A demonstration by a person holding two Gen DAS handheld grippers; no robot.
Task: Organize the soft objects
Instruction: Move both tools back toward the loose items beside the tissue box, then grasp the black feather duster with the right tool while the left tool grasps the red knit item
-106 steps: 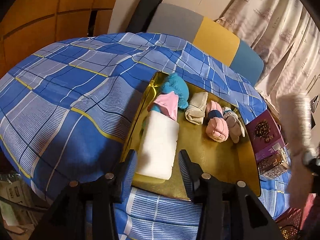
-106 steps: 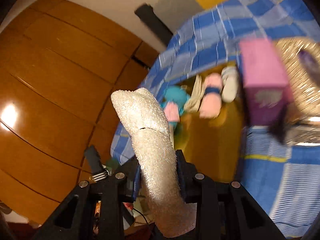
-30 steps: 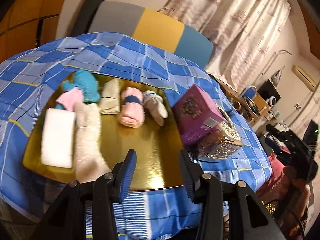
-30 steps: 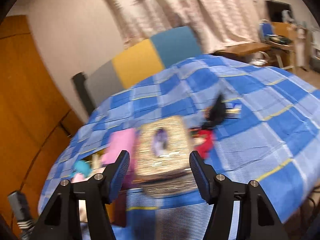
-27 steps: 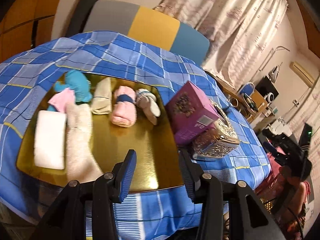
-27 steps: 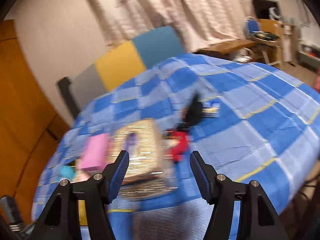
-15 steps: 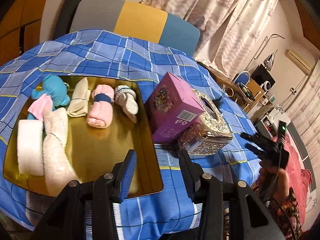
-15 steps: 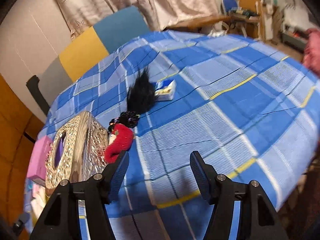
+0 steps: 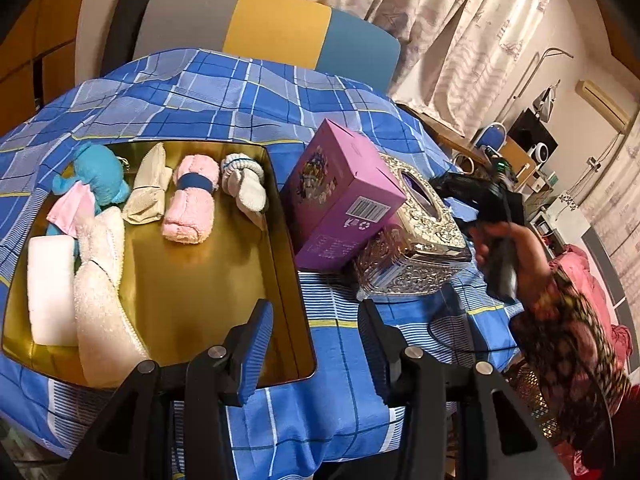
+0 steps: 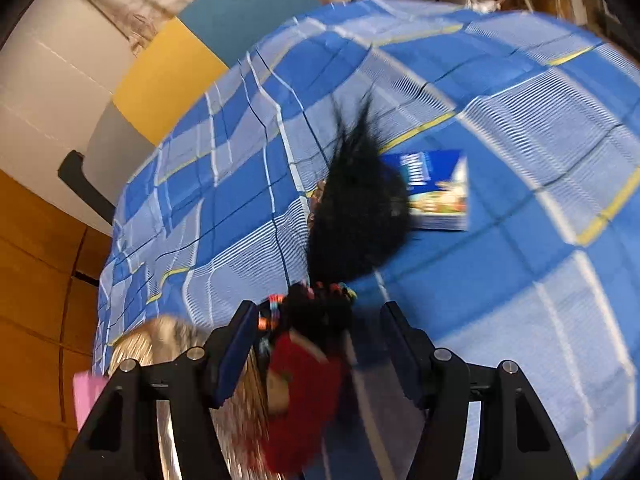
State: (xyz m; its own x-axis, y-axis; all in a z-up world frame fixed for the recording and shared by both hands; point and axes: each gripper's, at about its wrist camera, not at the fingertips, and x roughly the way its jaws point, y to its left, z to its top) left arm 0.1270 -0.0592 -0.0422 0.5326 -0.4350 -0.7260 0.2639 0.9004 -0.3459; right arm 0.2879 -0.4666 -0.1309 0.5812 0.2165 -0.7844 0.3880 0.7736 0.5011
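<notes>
The jaws of the right gripper [image 10: 316, 344] stand spread, and between them, touching neither pad as far as the blur lets one judge, lies a red soft toy [image 10: 300, 396] with a black beaded head and a long plume of black hair [image 10: 356, 216] fanning away from it across the blue checked cloth [image 10: 500, 280] of the worktop. Just past the hair a small blue packet [image 10: 436, 188] lies flat on the cloth, and beside the toy the edge of a silver ornate box [image 10: 176, 344] shows. The jaws of the left gripper [image 9: 316, 348] are spread as well with nothing between them, hanging above the near edge of the worktop by the corner of a gold tray [image 9: 200, 280]. In that tray, along its far side, sit a teal plush [image 9: 100, 176], a cream folded cloth [image 9: 150, 188], a pink rolled towel [image 9: 192, 200] with a blue band and a white rolled sock [image 9: 244, 180]; nearer lie a pink cloth [image 9: 72, 206], a white block [image 9: 50, 288] and a cream fuzzy sock [image 9: 100, 300] side by side. A purple carton [image 9: 340, 196] leans on the silver box just beside the tray. At the worktop's far side a hand [image 9: 512, 252] in a patterned sleeve [image 9: 568, 356] grips the right gripper's handle.
</notes>
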